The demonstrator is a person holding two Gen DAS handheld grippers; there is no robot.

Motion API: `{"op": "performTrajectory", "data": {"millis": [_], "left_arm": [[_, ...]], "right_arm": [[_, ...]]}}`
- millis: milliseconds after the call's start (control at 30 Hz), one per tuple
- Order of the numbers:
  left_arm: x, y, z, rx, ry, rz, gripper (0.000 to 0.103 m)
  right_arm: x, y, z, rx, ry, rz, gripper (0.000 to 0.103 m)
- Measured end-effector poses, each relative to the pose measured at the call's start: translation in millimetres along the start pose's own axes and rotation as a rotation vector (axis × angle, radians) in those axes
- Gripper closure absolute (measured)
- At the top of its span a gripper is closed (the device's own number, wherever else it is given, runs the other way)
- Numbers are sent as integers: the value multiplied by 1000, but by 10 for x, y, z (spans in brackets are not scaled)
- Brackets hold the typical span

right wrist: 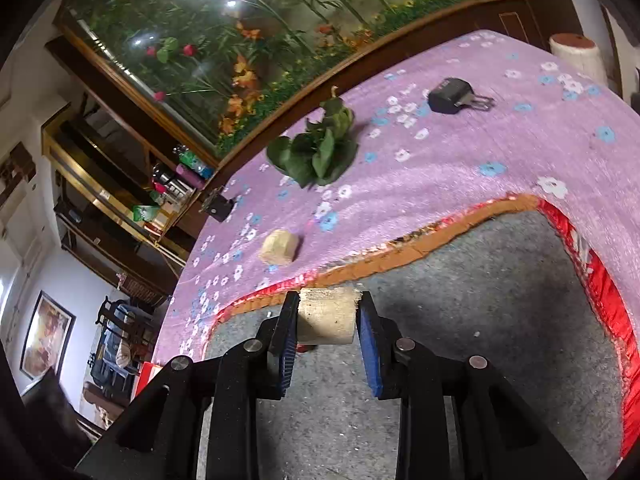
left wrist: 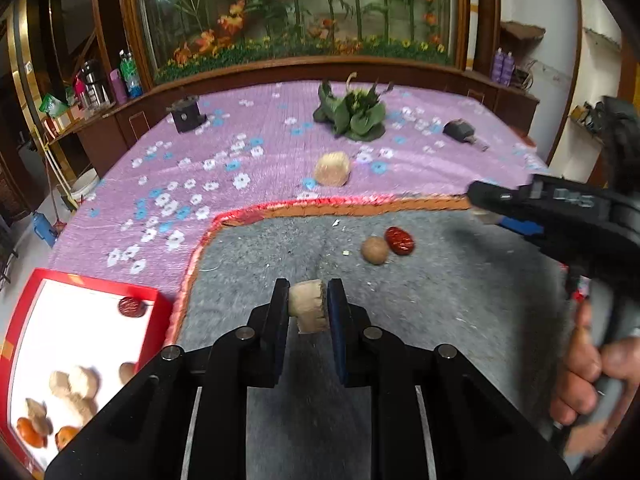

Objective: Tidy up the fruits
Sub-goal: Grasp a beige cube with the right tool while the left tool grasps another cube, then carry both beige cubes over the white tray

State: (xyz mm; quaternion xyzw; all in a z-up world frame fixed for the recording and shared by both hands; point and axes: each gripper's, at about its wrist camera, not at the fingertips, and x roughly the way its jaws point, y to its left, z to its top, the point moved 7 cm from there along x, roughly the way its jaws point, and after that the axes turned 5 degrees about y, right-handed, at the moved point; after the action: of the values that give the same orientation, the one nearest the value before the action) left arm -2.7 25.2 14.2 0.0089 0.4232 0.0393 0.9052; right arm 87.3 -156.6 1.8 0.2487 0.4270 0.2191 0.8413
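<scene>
A tan chunk (left wrist: 307, 311) sits pinched between the left gripper (left wrist: 308, 312) fingers, above the grey mat (left wrist: 440, 300). The right gripper (right wrist: 327, 320) clamps a pale cylinder (right wrist: 327, 318) over that mat; the red tray (left wrist: 24, 308) lies left of it.

Three tan chunks (left wrist: 307, 307) outside tray, one red date (left wrist: 399, 241), one brown ball (left wrist: 375, 251)

Purple floral cloth (left wrist: 248, 152), grey mat (left wrist: 440, 300), red box (left wrist: 24, 320)
</scene>
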Motion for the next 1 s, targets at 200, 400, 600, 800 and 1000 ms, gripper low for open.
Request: {"op": "performTrajectory", "data": {"millis": [200,400,600,800,1000], "left_arm": [[-468,142,-12,17,-111,84,87],[-889,547,-39,-20,-209,202,87],[-1197,948,-130,-77,-265,274,87],[-1424,1212,-235,-131,-311,294,87],[-1557,1399,-334,-166,-340,300,87]], "right_arm": [[-128,228,13,-95,-78,34,74],[-179,450,-32,-215,-138,33,74],[-115,490,-94,-279,-150,-10,74],[-103,453,-106,-329,-187,-85,74],[-118,532,-179,-317,-182,-82,74]]}}
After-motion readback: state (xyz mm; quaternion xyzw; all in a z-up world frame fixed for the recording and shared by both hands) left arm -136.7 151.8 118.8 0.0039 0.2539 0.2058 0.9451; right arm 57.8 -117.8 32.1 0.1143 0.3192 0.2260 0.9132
